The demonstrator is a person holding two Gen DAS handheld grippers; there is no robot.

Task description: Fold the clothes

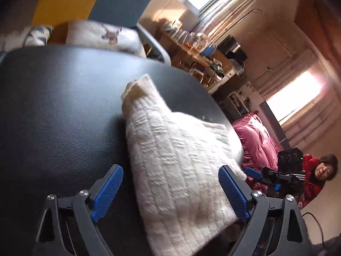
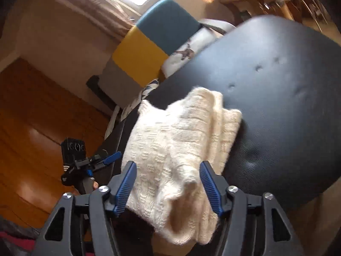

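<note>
1. A cream knitted garment (image 1: 181,170) lies on a black, leather-like tabletop (image 1: 53,111), partly doubled over, with its near end hanging past the edge.
2. The left claw (image 1: 170,189) has its blue pads wide apart, one on each side of the knit, gripping nothing; it looks placed to catch that near edge.
3. The right claw (image 2: 168,187) is likewise spread, straddling an open cuff or hem of the garment (image 2: 181,209).
4. Both views are motion-blurred.
5. A padded chair (image 2: 149,42) stands beyond the tabletop.
</note>
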